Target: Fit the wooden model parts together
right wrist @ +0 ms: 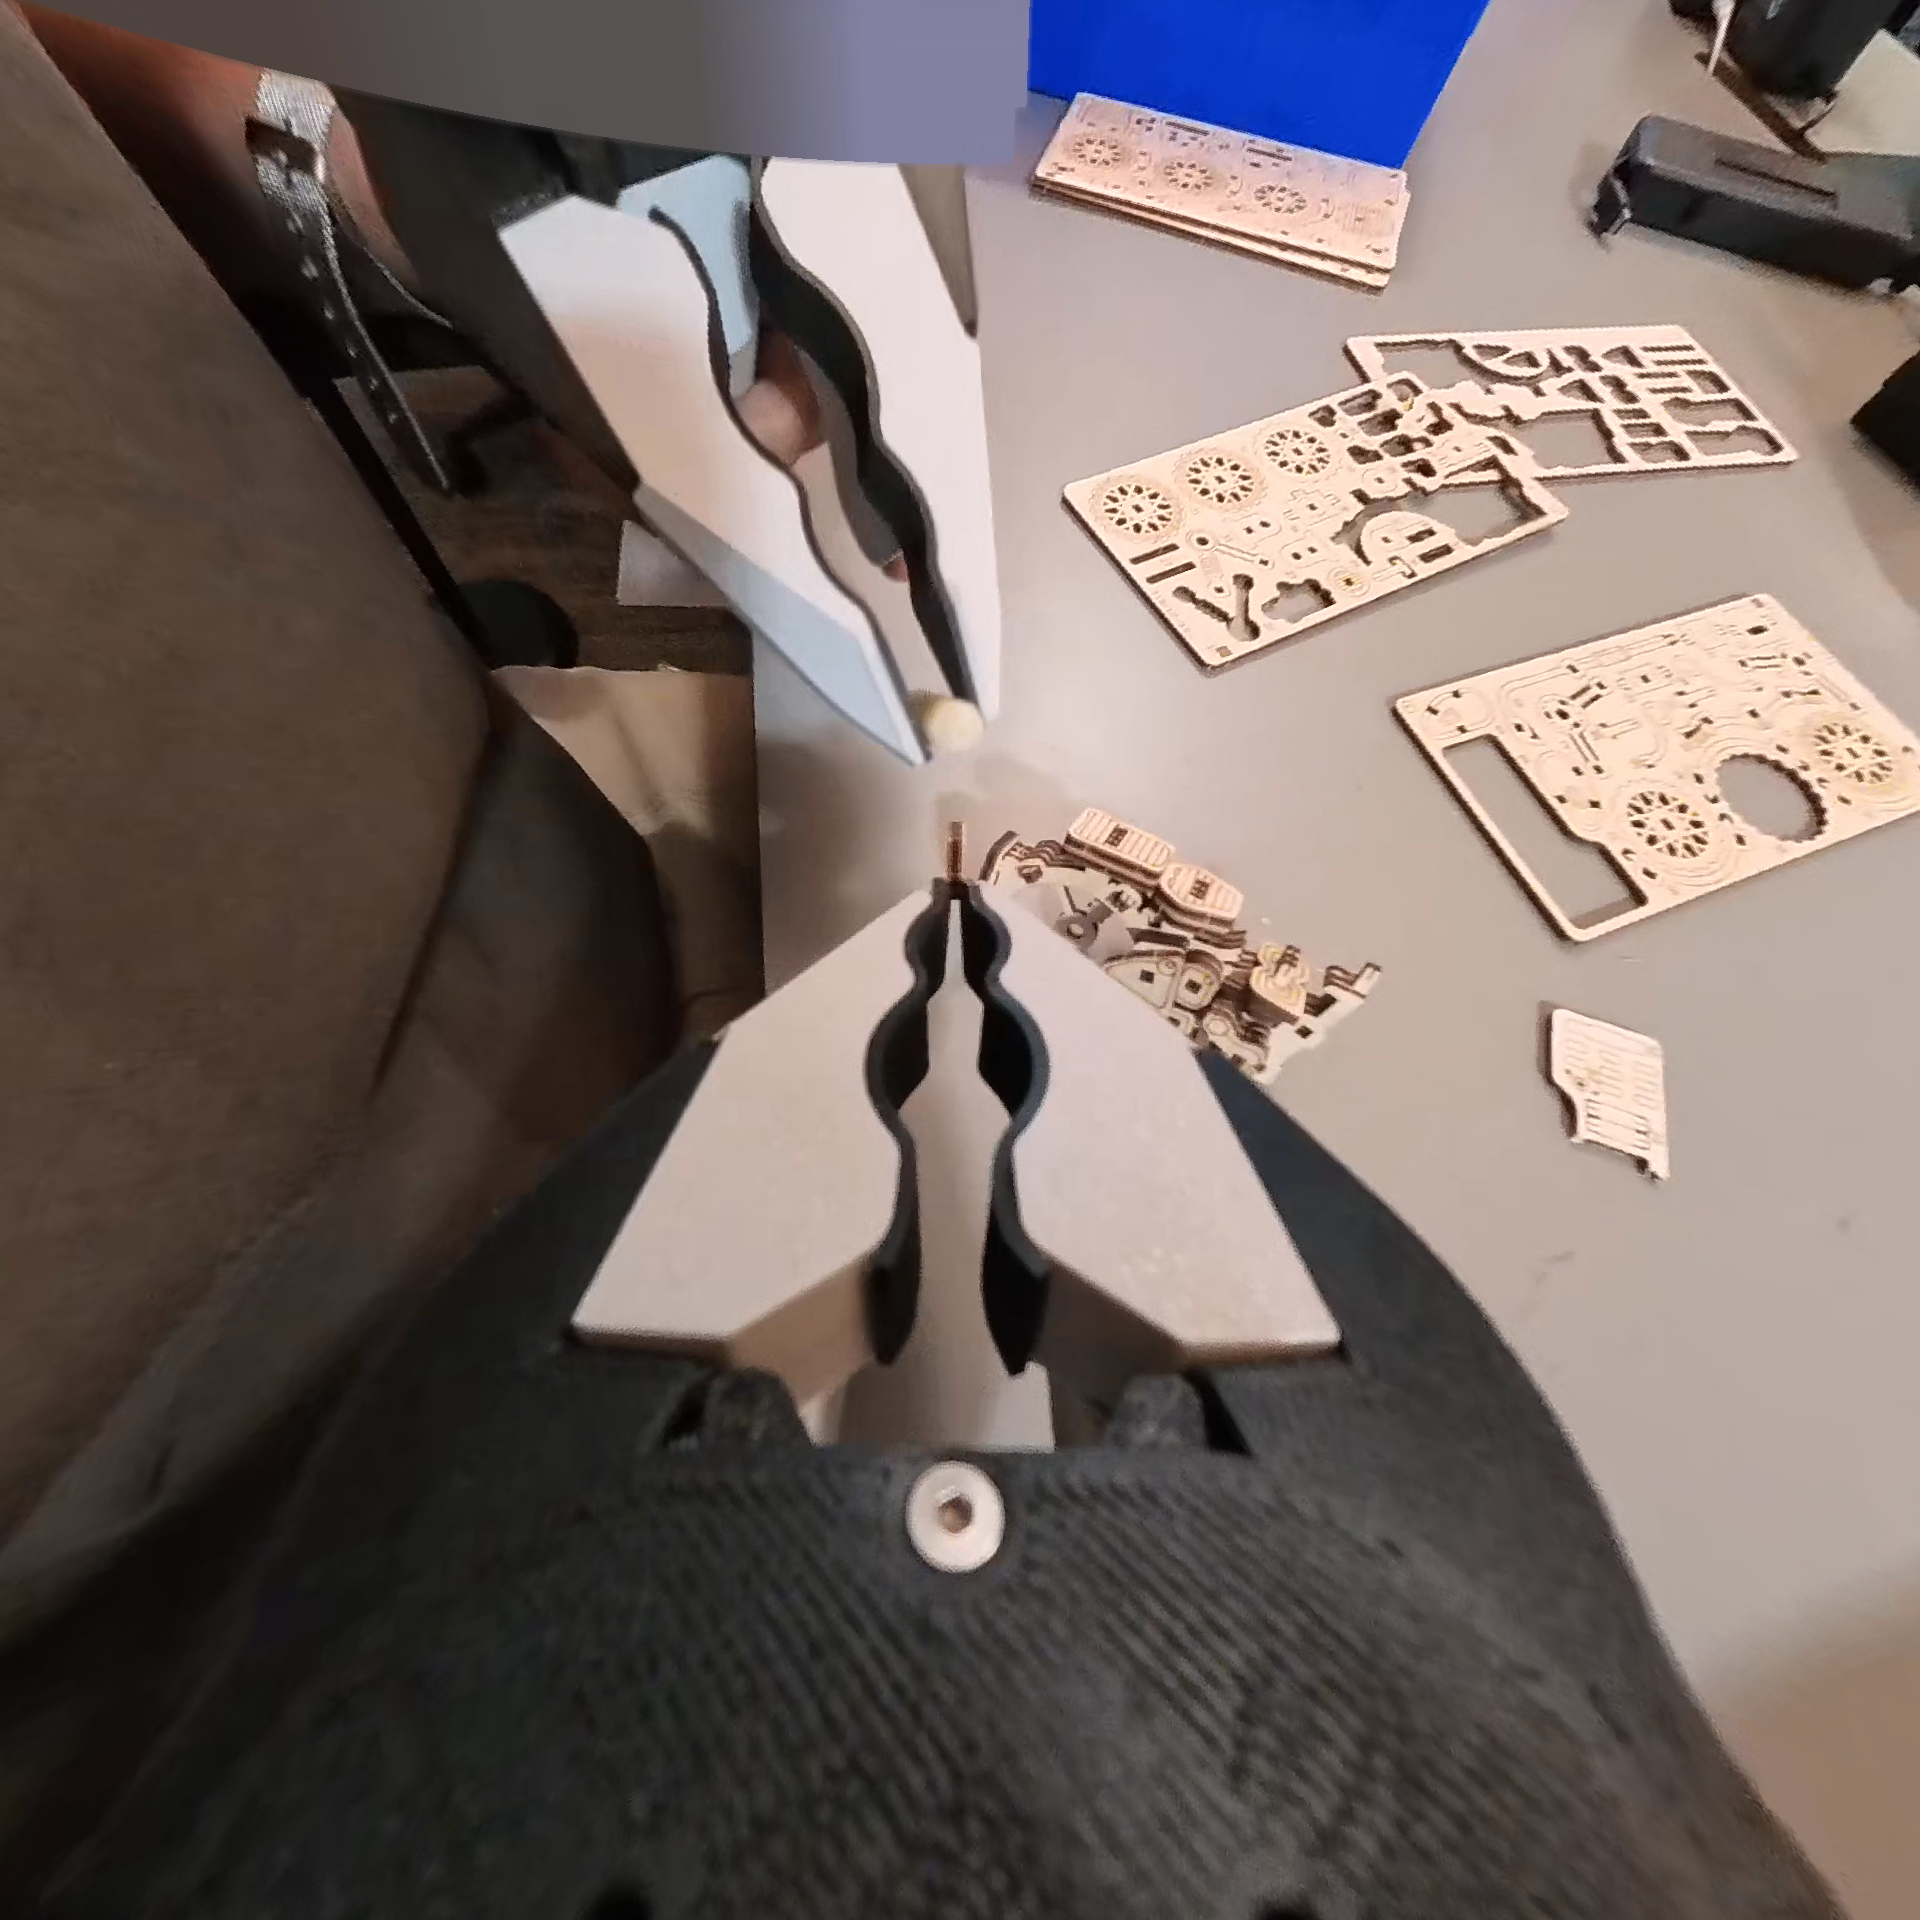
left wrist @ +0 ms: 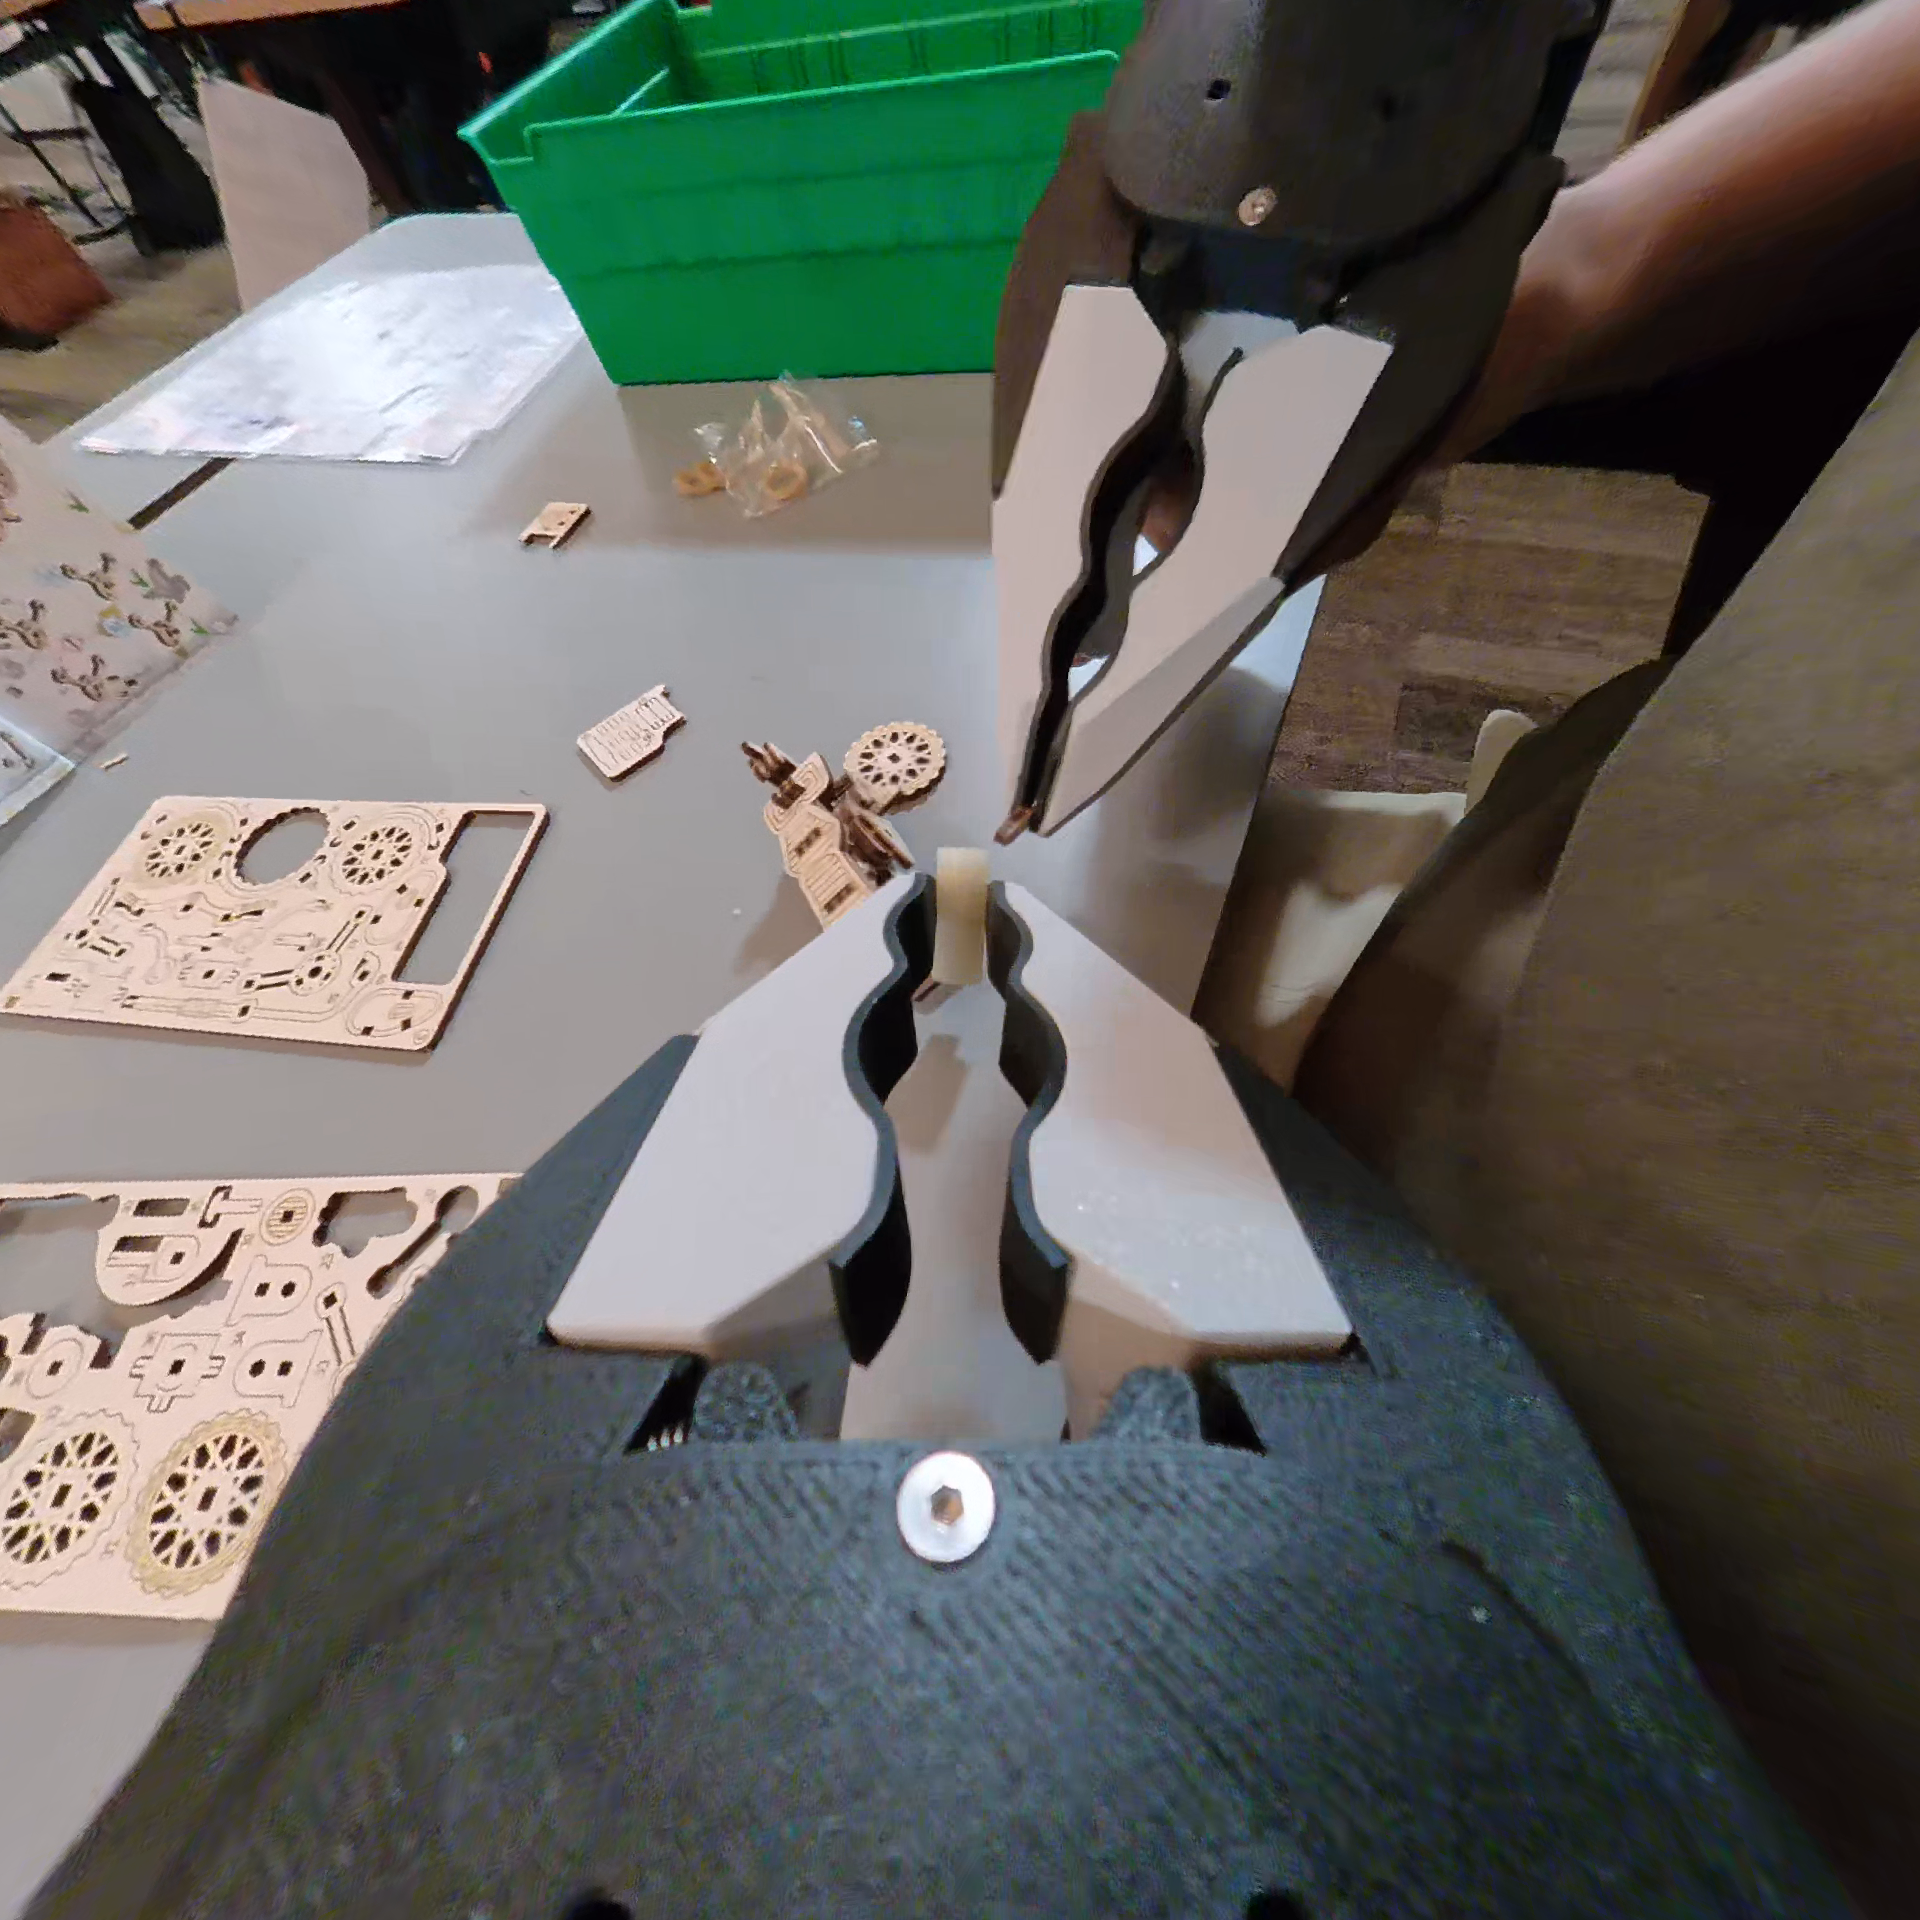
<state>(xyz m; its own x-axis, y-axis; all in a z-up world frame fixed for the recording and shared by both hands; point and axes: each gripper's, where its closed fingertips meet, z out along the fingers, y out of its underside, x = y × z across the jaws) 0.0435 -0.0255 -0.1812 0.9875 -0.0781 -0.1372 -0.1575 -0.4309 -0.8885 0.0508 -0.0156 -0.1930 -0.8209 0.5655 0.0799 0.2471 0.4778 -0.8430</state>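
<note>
My left gripper [left wrist: 958,896] is shut on a small pale block [left wrist: 958,914], held above the grey table's near edge; it also shows in the right wrist view [right wrist: 951,722]. My right gripper [right wrist: 954,902] is shut on a thin wooden part [right wrist: 954,840] that sticks out past its tips. In the left wrist view the right gripper [left wrist: 1023,826] points down with that part's dark tip just right of and above the block, a small gap between them. The half-built wooden model [left wrist: 831,831] lies on the table just behind both grippers and shows in the right wrist view too [right wrist: 1164,935].
Laser-cut wooden sheets [left wrist: 281,914] [right wrist: 1662,758] [right wrist: 1320,520] lie on the grey table [left wrist: 436,644]. A small loose panel [left wrist: 629,732] [right wrist: 1610,1091], a bag of parts [left wrist: 779,447], a green bin [left wrist: 810,208], a stack of sheets [right wrist: 1226,187], a blue box [right wrist: 1247,62]. A person's lap fills the near side [left wrist: 1662,1039]. Less than 4 cm separates the two grippers' tips. My right tips are roughly 15 centimetres from the small loose panel [right wrist: 1610,1091]. Look for it in the left wrist view [left wrist: 634,726] too.
</note>
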